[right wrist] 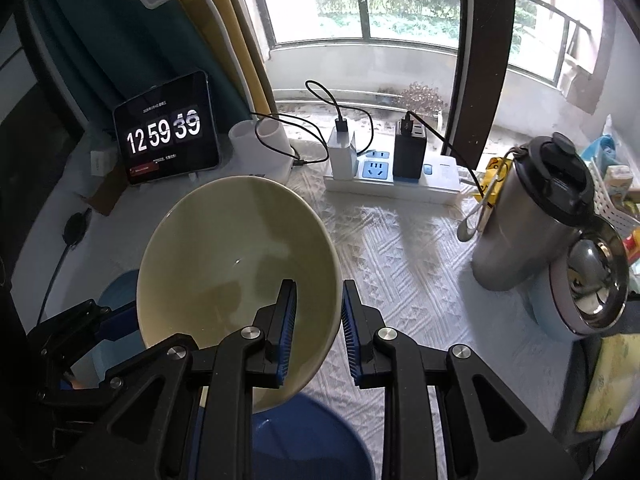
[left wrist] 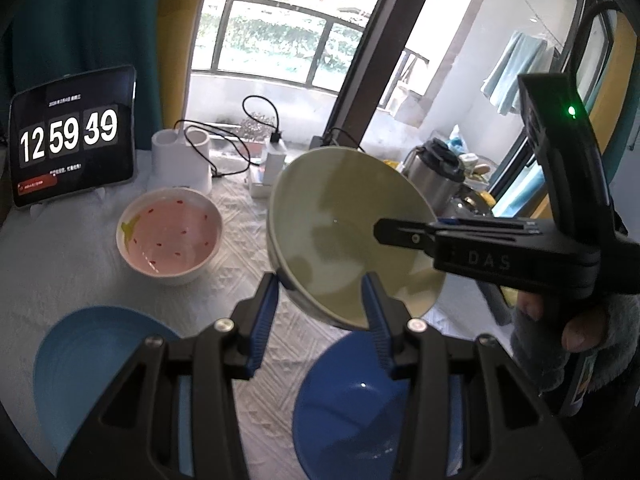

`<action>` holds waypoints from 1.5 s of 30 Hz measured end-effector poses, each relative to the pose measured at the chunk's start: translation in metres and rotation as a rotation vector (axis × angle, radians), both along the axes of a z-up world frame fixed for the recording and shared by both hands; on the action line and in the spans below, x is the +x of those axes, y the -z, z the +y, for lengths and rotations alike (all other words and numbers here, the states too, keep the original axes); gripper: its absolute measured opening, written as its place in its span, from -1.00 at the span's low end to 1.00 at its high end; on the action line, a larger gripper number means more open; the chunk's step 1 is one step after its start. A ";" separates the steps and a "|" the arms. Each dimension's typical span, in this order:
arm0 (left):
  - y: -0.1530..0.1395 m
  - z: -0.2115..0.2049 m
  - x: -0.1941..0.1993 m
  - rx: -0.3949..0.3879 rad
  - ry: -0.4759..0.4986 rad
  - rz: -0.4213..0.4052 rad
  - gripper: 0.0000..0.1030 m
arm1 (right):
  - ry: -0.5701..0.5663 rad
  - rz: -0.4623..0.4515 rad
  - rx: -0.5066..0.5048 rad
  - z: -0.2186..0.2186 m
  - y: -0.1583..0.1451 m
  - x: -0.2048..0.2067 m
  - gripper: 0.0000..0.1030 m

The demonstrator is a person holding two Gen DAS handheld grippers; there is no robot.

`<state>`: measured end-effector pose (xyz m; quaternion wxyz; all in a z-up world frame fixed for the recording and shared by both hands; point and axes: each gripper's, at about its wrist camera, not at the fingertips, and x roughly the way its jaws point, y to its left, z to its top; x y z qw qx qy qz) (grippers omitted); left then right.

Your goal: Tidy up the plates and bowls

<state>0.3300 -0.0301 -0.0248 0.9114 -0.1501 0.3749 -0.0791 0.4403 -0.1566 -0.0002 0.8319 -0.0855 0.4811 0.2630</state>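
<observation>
- Right hand-held gripper [right wrist: 318,320] clamps the cream bowl's [right wrist: 236,256] rim above the dark blue bowl [right wrist: 308,440].
- Left hand-held gripper [left wrist: 320,312] straddles the opposite rim; contact unclear.
- Bowl looks glazed, rigid, slippery and breakable: grip the rim.

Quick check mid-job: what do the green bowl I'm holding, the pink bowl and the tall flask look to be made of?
Green bowl: likely glazed ceramic; smooth, glossy, with a pinpoint highlight and a thick rim.
Pink bowl: probably glazed ceramic too; white outside, pink inside with printed red specks.
Tall flask: brushed stainless steel body with a dull metallic sheen; its black lid looks plastic.
</observation>
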 end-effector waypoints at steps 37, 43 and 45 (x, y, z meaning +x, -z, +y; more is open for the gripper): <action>0.019 -0.023 -0.065 0.025 0.073 0.041 -0.14 | 0.060 0.038 -0.022 -0.026 0.016 -0.079 -0.53; 0.022 -0.028 -0.073 0.034 0.092 0.047 -0.14 | 0.081 0.061 -0.014 -0.032 0.025 -0.089 -0.53; 0.023 -0.030 -0.075 0.040 0.097 0.047 -0.14 | 0.086 0.068 -0.014 -0.035 0.027 -0.092 -0.53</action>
